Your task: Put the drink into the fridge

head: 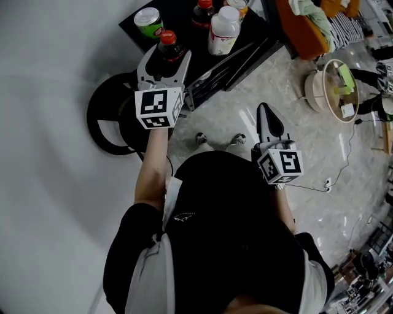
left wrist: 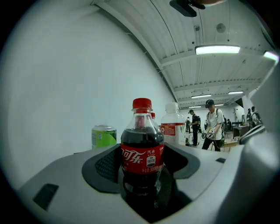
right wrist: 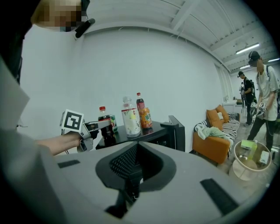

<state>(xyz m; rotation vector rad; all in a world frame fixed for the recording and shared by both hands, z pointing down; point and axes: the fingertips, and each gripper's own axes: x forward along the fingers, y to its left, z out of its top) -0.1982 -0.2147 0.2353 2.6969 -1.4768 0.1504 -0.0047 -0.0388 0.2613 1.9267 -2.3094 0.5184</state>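
The job is only just starting. The cola bottle (head: pixel 169 44) is standing on the black surface (head: pixel 184 15), near a green can (head: pixel 148 21) and a white bottle (head: pixel 223 30). The left gripper (head: pixel 166 60) is reaching around it. Its fingers are standing wide on both sides of the bottle, and I am not seeing them squeeze it. The right gripper (head: pixel 264 112) is hanging close to the person's body, away from the drinks, with its fingers shut together on nothing.

Grabbing the bottle, lifting it and carrying it into the fridge are all waiting to be done.

The left gripper view is showing the bottle's red label right between the fingers, which the head view is not showing from above. The right gripper view is showing a black door panel (right wrist: pixel 177 127) beside the surface and an orange sofa (right wrist: pixel 214 142). I am guessing that door belongs to the fridge.
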